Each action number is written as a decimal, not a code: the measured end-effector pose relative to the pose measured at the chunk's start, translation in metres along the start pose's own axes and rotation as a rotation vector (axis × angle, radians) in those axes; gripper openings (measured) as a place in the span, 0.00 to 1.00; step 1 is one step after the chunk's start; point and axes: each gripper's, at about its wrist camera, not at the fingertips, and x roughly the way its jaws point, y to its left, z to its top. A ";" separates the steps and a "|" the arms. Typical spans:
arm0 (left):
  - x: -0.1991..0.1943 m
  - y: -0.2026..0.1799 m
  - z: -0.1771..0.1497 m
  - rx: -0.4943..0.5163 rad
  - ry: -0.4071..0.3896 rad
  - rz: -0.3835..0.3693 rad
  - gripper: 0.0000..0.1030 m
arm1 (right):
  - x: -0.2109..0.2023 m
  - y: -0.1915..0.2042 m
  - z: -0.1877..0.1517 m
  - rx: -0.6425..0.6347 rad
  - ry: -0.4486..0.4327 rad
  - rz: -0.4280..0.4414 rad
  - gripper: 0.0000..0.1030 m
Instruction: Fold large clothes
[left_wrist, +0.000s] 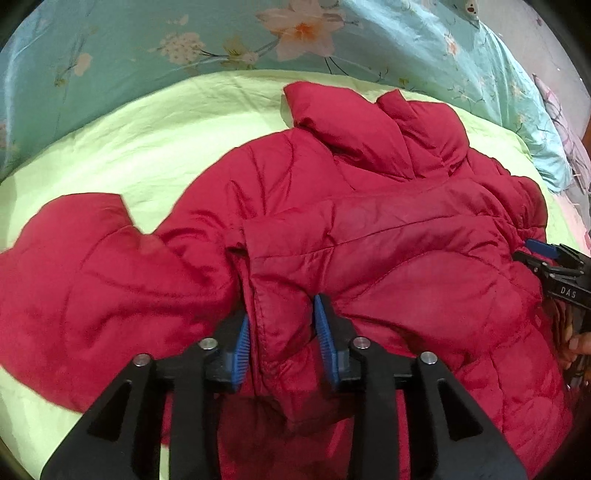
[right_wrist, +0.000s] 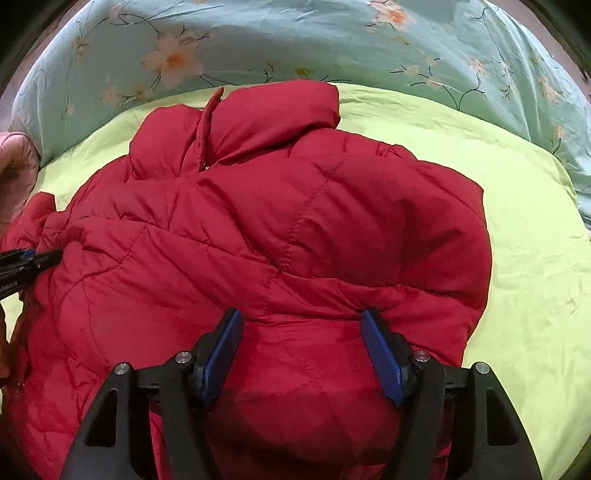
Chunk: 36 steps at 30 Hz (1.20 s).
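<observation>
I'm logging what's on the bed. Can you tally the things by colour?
Red: 1, jacket
Green: 1, sheet
Blue floral: 1, quilt
Black: 2, left gripper, right gripper
Total: 5

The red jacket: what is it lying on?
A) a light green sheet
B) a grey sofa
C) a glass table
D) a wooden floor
A: the jacket lies spread on a light green sheet, with a floral blue quilt behind it.

Plain red quilted jacket (right_wrist: 258, 221), pale lime-green sheet (right_wrist: 535, 277), turquoise quilt (left_wrist: 110, 44) with pink-and-orange blossoms, blue gripper pads (left_wrist: 242, 343)
</observation>
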 end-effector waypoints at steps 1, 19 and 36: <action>-0.005 0.002 -0.002 -0.008 0.000 0.009 0.39 | -0.001 0.001 0.002 0.008 -0.001 0.006 0.66; -0.077 0.071 -0.060 -0.336 -0.098 -0.036 0.59 | -0.084 0.036 -0.019 0.065 -0.094 0.228 0.67; -0.083 0.185 -0.106 -0.693 -0.125 -0.002 0.62 | -0.090 0.055 -0.051 0.070 -0.014 0.350 0.67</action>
